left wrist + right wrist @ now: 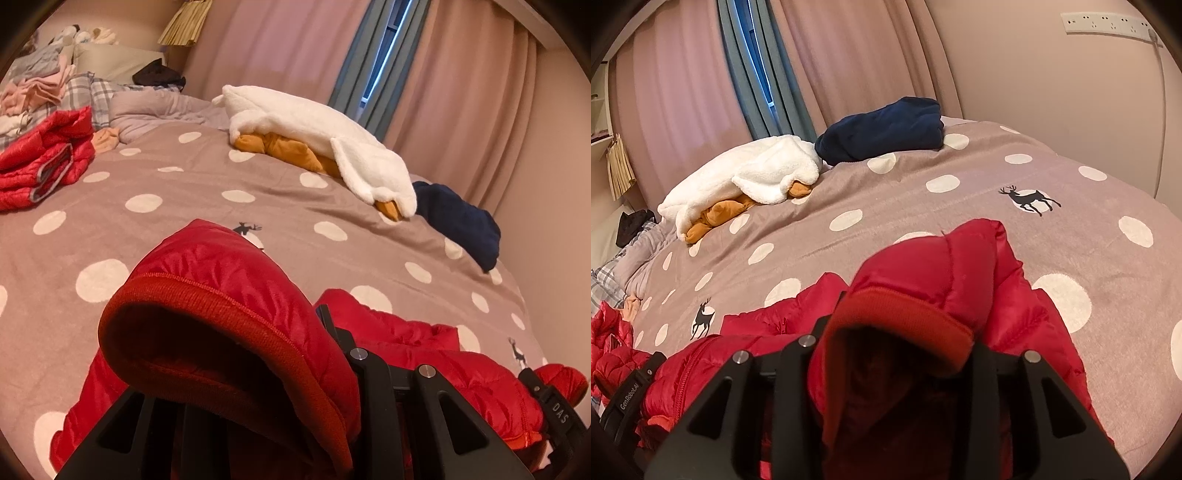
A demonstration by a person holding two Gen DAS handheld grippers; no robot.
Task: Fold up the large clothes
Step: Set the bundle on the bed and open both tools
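Both sleeves up off the bedspread (184,206)

We grip a cuff of the red jacket (424,354) in each: left gripper (258,369) clamped narrow, right gripper (897,343) wider, its jaws holding.

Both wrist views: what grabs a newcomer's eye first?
The red puffer jacket fills the foreground, one ribbed cuff in the left gripper, the other in the right gripper. Behind it spreads the polka-dot deer bedspread, with a white fleece over something orange near the curtains.

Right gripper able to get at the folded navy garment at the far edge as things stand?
Probably not. The right gripper has a red jacket cuff between its fingers, and the navy garment lies well across the bedspread.
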